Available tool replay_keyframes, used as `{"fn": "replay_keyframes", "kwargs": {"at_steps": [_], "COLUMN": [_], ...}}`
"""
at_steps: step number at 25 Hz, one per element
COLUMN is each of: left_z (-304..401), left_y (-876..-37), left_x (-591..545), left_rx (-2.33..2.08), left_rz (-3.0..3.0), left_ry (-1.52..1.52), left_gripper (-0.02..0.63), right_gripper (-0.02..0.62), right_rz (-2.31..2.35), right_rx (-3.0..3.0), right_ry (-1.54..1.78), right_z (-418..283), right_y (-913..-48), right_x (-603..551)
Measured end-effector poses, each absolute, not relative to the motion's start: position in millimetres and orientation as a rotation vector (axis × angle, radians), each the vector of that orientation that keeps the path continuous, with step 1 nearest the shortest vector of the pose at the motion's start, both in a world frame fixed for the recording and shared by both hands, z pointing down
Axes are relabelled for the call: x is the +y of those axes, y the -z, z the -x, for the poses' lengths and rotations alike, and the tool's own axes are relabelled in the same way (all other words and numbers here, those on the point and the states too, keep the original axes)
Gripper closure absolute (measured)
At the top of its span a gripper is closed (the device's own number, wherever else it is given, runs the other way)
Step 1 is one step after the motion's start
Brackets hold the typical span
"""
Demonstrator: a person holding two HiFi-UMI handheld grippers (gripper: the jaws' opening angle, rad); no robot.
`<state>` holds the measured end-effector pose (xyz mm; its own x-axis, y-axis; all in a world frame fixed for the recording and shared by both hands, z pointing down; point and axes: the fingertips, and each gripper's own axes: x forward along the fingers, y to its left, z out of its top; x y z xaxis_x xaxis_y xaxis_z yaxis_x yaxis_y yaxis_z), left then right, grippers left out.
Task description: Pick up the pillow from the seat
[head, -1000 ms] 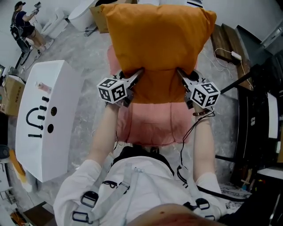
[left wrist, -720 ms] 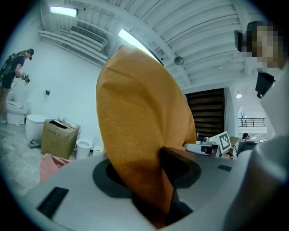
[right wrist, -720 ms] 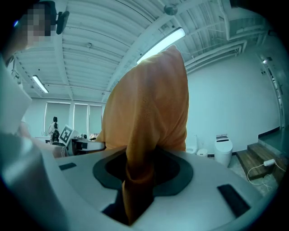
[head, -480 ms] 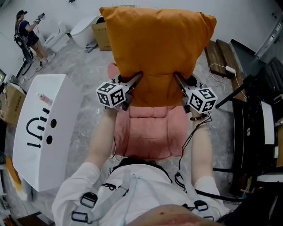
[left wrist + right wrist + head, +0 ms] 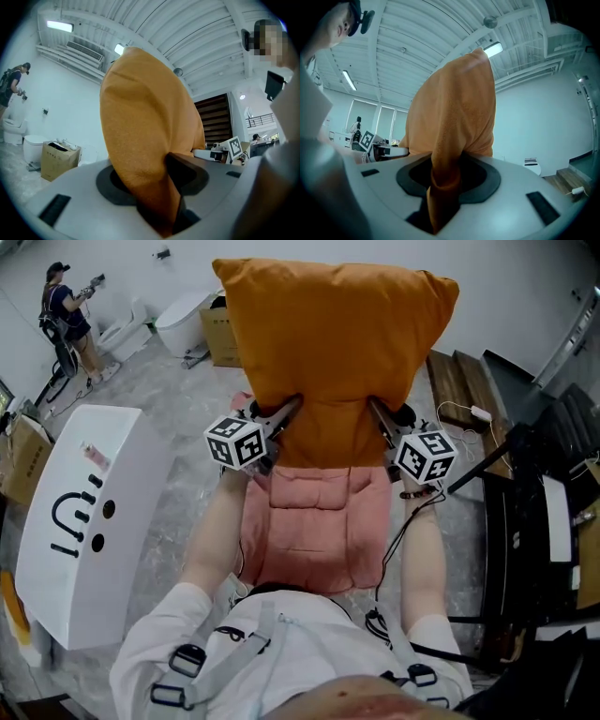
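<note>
A big orange pillow point(image 5: 333, 343) hangs in the air above the pink padded seat point(image 5: 314, 521), clear of it. My left gripper point(image 5: 292, 407) is shut on the pillow's lower left edge and my right gripper point(image 5: 373, 409) is shut on its lower right edge. In the left gripper view the orange pillow point(image 5: 145, 140) fills the gap between the jaws. In the right gripper view a fold of the pillow point(image 5: 450, 154) is pinched the same way. Both fingertips are buried in the cloth.
A white washbasin unit point(image 5: 80, 521) with black fittings stands at the left. A dark rack and cables point(image 5: 539, 521) are at the right, wooden boards point(image 5: 459, 381) behind. A person point(image 5: 66, 315) stands far off by a white toilet point(image 5: 183, 320) and a cardboard box point(image 5: 220, 334).
The pillow has risen with both grippers, and more of the pink seat shows beneath it. Both grips are unchanged.
</note>
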<state>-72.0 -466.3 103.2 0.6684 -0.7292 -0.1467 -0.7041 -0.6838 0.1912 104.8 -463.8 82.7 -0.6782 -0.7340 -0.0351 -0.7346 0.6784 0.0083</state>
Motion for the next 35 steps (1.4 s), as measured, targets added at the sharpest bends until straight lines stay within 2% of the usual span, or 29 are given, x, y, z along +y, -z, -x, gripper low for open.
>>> {"fn": "replay_keyframes", "kwargs": {"at_steps": [13, 35], "left_z": [65, 68], "left_y": [-43, -10], "left_x": [-467, -459], "left_rx": [-1.211, -1.207], "left_rz": [-2.875, -2.942], "left_ry": [0.383, 0.462], "left_gripper": [0.402, 0.403], "right_gripper": [0.449, 0.448], "right_rz": [1.252, 1.26], "right_rx": [2.8, 2.767], "right_ry": [-0.2, -0.341], "right_z": [-109, -103], "right_y": [-28, 6], "right_x": [-460, -449]}}
